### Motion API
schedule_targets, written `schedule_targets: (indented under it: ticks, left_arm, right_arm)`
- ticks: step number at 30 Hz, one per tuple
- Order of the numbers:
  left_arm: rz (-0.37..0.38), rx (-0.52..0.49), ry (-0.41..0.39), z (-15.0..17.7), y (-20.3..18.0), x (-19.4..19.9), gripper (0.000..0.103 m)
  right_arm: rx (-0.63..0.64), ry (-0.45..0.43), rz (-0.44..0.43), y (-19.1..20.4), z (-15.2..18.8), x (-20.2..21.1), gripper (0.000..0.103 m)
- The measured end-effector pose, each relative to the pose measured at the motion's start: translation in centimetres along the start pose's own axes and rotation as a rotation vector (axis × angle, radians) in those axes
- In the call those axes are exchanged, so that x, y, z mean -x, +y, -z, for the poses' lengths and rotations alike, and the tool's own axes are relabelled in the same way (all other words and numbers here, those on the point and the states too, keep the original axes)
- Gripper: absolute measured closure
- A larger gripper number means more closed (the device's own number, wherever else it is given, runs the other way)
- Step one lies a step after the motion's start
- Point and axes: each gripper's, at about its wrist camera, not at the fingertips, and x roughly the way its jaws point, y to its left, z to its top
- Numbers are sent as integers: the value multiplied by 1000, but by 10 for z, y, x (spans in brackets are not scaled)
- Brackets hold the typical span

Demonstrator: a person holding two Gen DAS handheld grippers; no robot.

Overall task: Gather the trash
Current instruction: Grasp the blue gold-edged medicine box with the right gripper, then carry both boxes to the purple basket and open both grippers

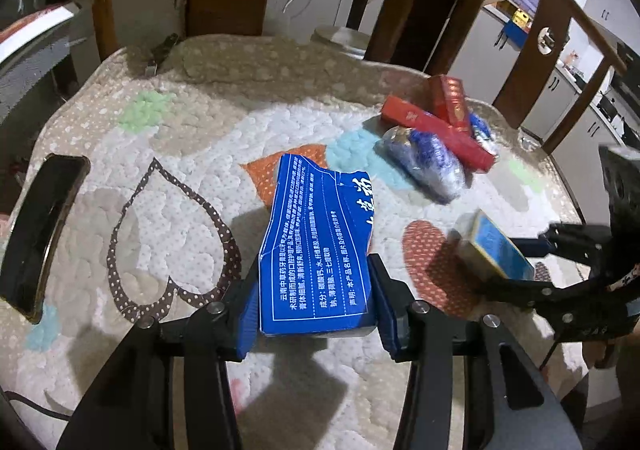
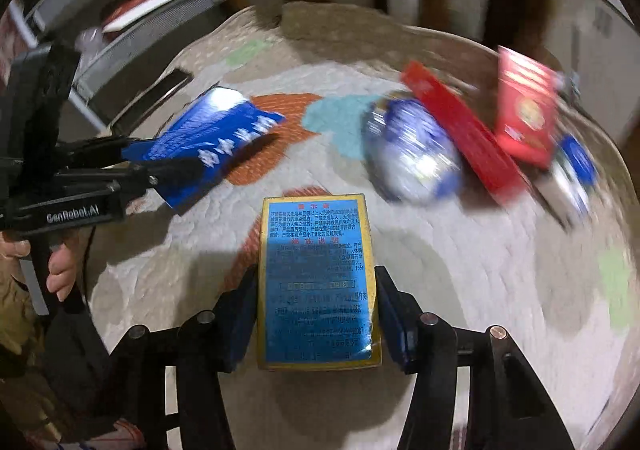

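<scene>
- The left gripper [image 1: 314,302] has its blue pads pressed on both sides of a torn blue carton [image 1: 316,246], which is lifted at an angle above the quilted cloth [image 1: 188,178].
- The right gripper [image 2: 316,314] has the yellow-edged blue box [image 2: 318,282] between its jaws; the pads sit at its long edges, the left one appears to touch, and on the right I cannot tell whether a thin gap remains, so the grip may be light.
- The rest of the trash lies in a heap well apart, at the far right of the cloth: a long red box [image 1: 436,134], a shorter red pack [image 1: 450,98] leaning on it, and a crumpled blue-and-silver wrapper [image 1: 424,164].
- A dark phone [image 1: 38,230] lies at the cloth's left edge.
- Risks, as I judge them: the torn carton is soft card and could buckle or slide out of the pads; the box, gripped near its lower end only, could pivot and drop; the two grippers are close and could knock together.
- Writing: the carton carries dense white Chinese print, an ingredients panel; the box has a red Chinese heading over small text, too blurred to read; the left gripper's body reads "GenRobot.AI".
</scene>
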Motion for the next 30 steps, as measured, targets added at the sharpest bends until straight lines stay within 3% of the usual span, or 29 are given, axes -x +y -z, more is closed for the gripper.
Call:
schedule_targets:
  ticks: [7, 13, 20, 30]
  left_arm:
    - [18, -112, -12, 1, -43, 19, 56]
    - [92, -219, 0, -1, -103, 22, 56]
    - [233, -380, 15, -2, -203, 23, 56]
    - [373, -623, 60, 5, -361, 2, 56]
  right_arm:
    - [-255, -103, 2, -42, 60, 55, 44]
    - [-477, -210, 82, -79, 125, 116, 44]
    - [-731, -369, 192, -114, 212, 188, 44]
    - [-952, -482, 329, -168, 309, 251, 44]
